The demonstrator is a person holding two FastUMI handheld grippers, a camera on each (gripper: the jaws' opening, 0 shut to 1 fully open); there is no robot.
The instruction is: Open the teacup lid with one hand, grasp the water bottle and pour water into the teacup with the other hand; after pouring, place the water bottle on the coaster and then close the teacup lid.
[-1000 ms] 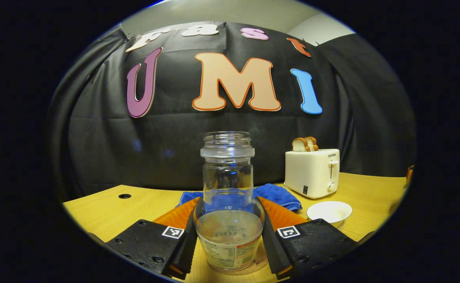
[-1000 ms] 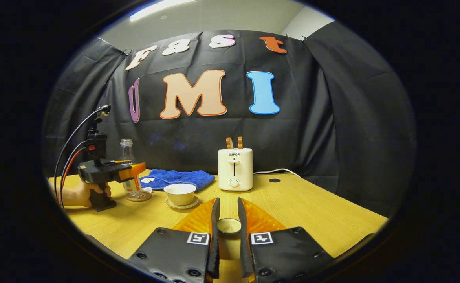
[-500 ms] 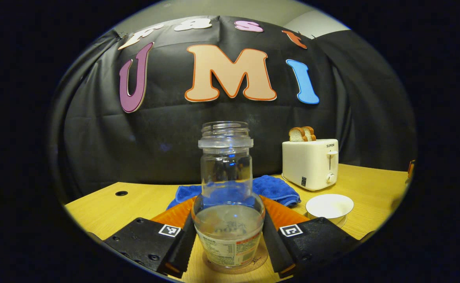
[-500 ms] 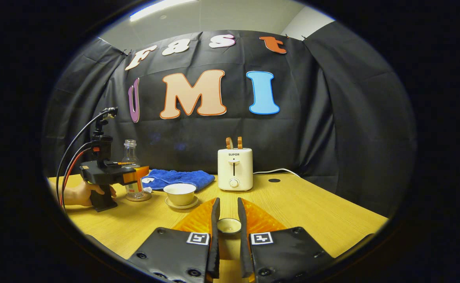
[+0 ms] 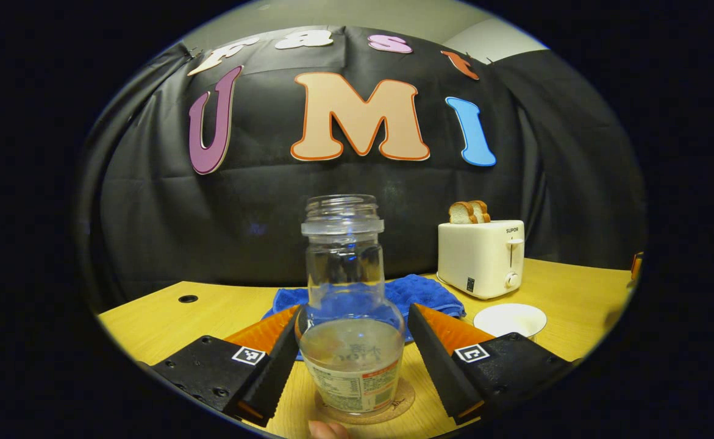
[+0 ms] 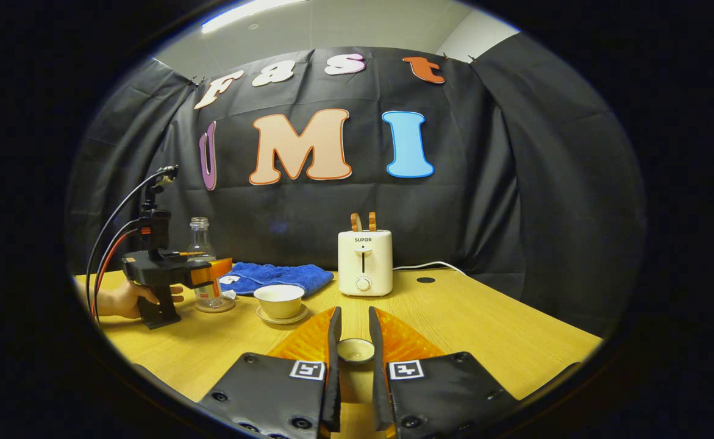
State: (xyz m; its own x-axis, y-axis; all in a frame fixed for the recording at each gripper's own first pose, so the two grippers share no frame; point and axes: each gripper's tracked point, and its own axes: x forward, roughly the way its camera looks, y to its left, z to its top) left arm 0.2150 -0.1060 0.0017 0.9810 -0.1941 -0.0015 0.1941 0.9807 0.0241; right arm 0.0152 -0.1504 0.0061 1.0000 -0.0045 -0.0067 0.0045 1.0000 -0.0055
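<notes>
Bottle [image 5: 352, 341] sits on coaster [image 5: 366, 407] between released left fingers [image 5: 357, 341]; careless retreat could clip/tip it, while right fingers [image 6: 352, 341] clamp lid [image 6: 355, 349].

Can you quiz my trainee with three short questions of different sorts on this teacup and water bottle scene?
1. True or false: the left gripper has its fingers apart, off the water bottle.
2. What does the water bottle stand on? A) blue towel B) coaster C) toaster
3. Fill in: the right gripper grips the teacup ____.

Key:
1. True; gaps show on both sides.
2. B, the coaster.
3. lid; the teacup sits open on its saucer.
</notes>
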